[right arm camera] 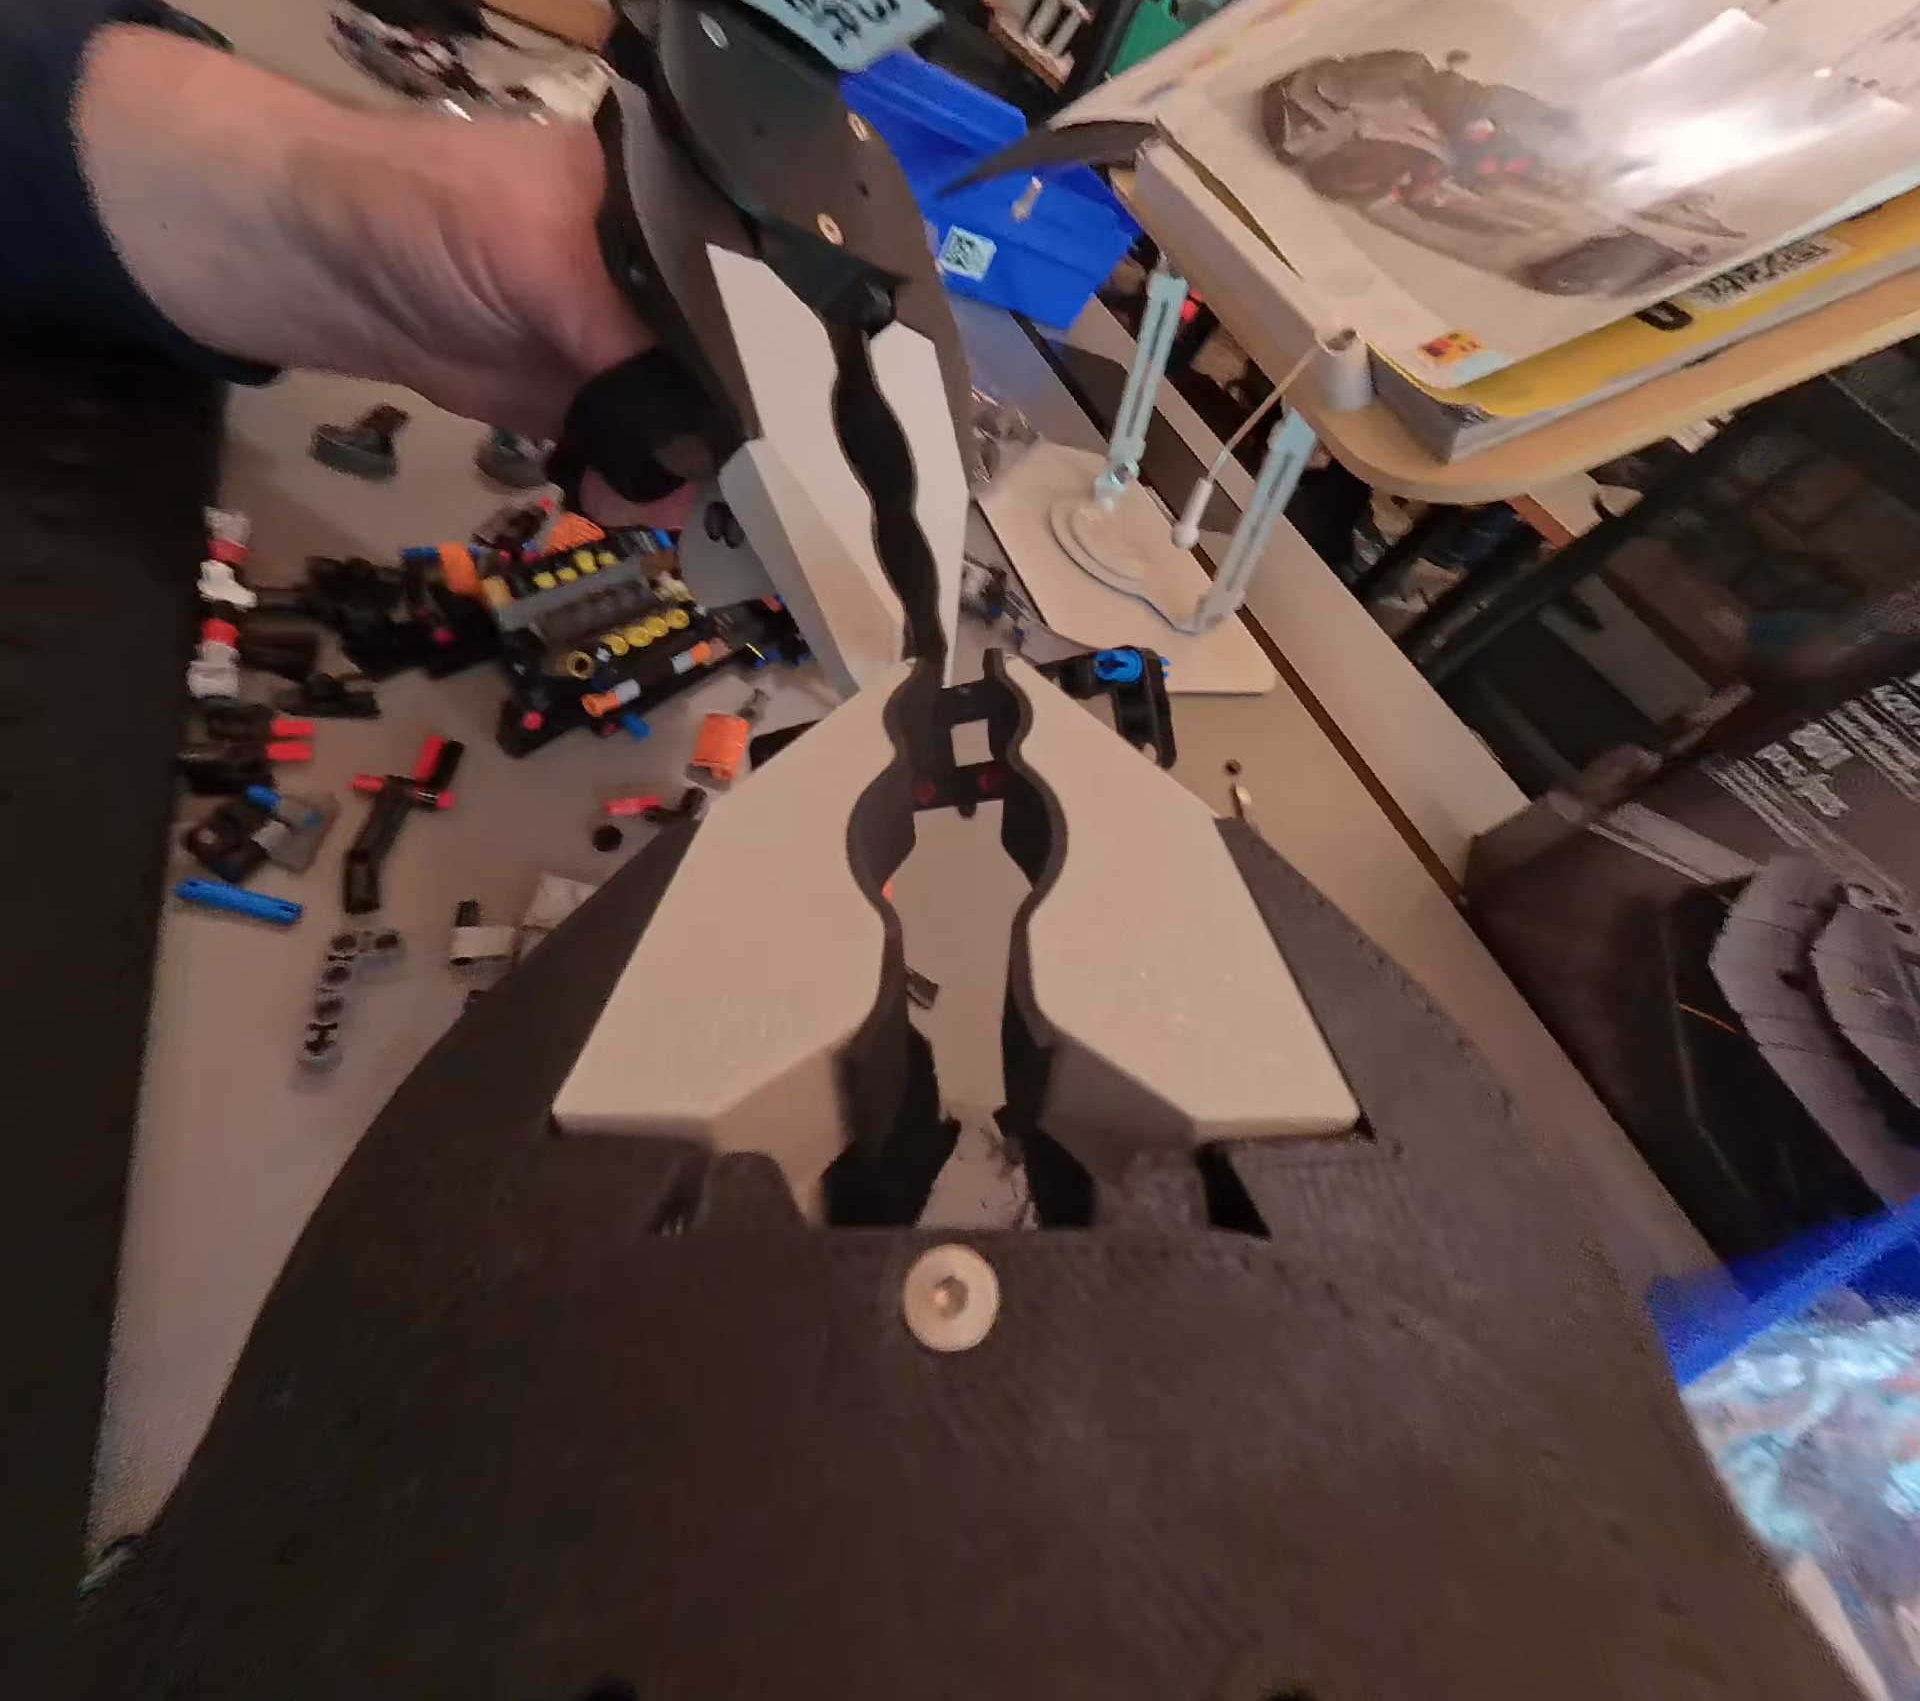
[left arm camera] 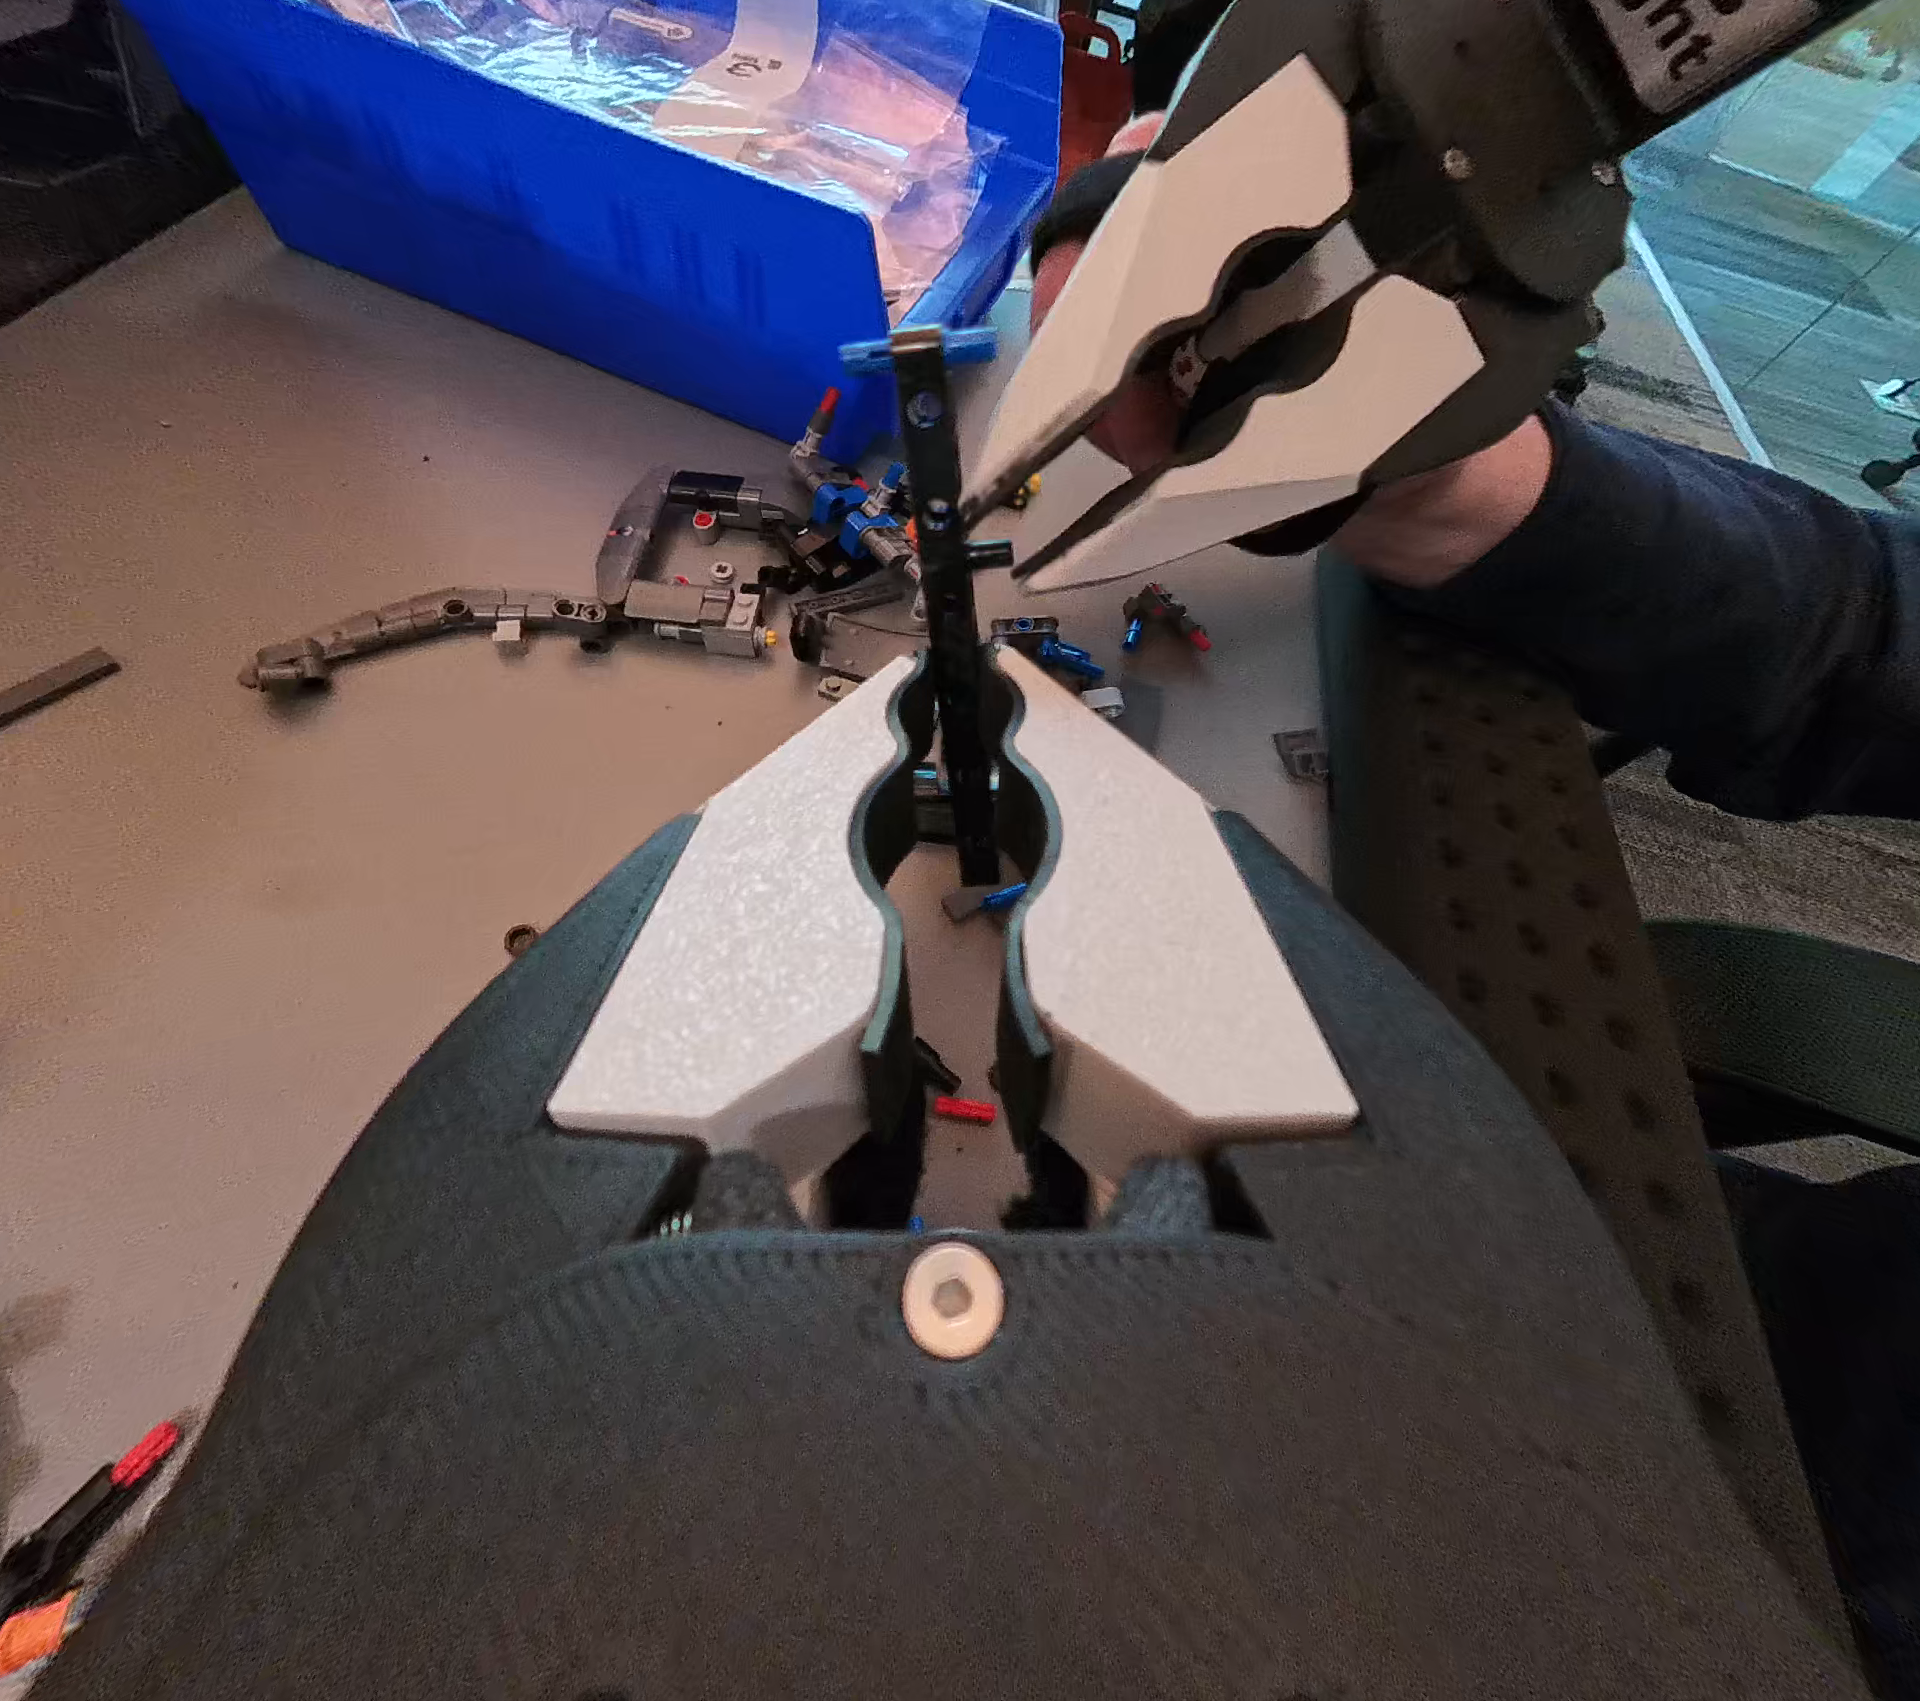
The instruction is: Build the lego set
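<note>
My left tongs (left arm camera: 956, 675) pinch the upright black beam (left arm camera: 940, 529); my right tongs (left arm camera: 992, 539), slightly parted around its black pin (left arm camera: 987, 552), could lever it loose.

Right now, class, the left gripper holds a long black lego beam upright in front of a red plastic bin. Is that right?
Not quite: the plastic bin is blue, not red. The left wrist view shows the left gripper holding the long black lego beam upright before it.
</note>
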Available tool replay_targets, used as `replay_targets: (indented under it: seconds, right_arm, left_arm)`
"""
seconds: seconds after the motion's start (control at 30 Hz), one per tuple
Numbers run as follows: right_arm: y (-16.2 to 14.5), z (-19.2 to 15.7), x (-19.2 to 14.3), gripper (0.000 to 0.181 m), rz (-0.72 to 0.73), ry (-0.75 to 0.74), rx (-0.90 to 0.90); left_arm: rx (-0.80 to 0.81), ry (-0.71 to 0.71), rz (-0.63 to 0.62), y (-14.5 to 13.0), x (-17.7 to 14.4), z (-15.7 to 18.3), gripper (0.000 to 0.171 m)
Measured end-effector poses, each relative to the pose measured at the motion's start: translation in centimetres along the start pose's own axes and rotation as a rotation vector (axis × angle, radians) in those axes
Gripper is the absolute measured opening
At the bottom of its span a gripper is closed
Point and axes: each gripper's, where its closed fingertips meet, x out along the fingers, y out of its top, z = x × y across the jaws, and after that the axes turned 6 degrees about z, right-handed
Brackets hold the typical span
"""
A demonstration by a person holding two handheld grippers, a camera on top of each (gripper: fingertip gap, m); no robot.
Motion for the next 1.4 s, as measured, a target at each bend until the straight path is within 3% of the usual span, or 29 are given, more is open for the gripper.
replay_targets:
  seconds: [0.6, 1.13, 1.4]
  right_arm:
    - [0.0, 0.3, -0.3, 0.007, -0.050, -0.076, -0.188]
    - [0.9, -0.7, -0.5, 0.000, -0.017, 0.001, -0.093]
    - [0.9, -1.4, -0.1, 0.000, -0.067, -0.002, -0.140]
  left_arm:
    - [-0.276, -0.207, 0.088, 1.0, -0.5, 1.3, 0.005]
    - [-0.297, -0.313, 0.108, 1.2, -0.6, 2.4, 0.006]
    - [-0.374, -0.381, 0.091, 0.9, -0.5, 2.7, 0.005]
